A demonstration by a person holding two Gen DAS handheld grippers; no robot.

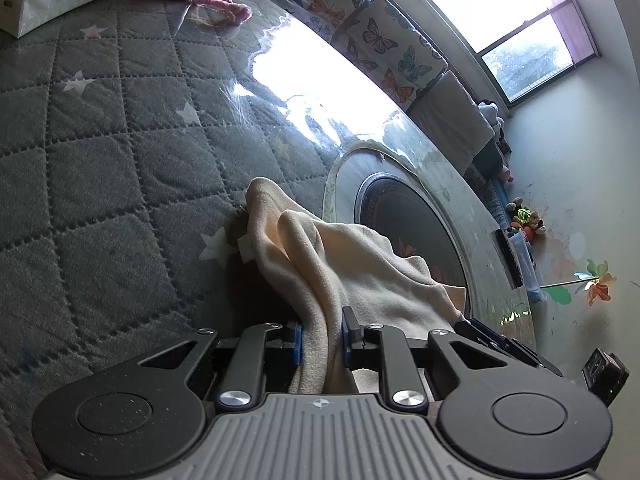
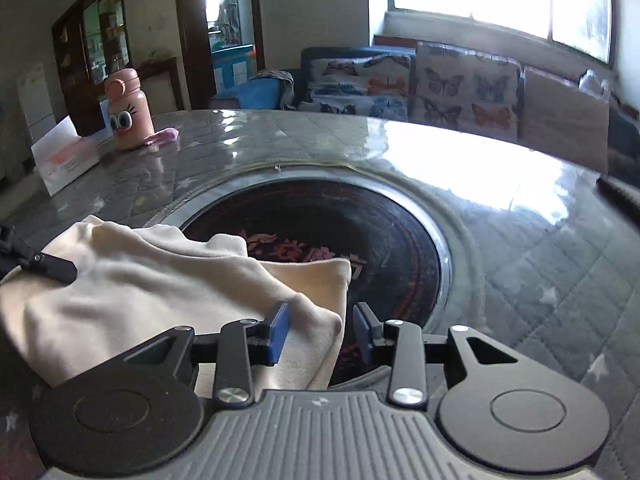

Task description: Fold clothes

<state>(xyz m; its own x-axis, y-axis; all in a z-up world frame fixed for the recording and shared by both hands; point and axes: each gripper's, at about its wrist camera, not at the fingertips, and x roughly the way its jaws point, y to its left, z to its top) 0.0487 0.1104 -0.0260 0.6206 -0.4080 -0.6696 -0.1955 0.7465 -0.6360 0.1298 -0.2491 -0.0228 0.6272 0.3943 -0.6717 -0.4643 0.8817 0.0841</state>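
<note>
The left gripper (image 1: 322, 338) is pinching the cream cloth (image 1: 340, 264) at lower centre; the right gripper (image 2: 322, 334) is gaping around its edge, which may be slipping free and spoiling the fold.

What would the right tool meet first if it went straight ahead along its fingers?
Probably the corner of the cream fleece garment lying between the right tool's open fingers; past it, the dark round inset of the glass-topped table. Depth is unclear.

Quilted table (image 2: 540, 248) open right of cloth (image 2: 160, 280); bottle (image 2: 127, 110), tissue pack (image 2: 64, 156) crowd far-left corner.
</note>
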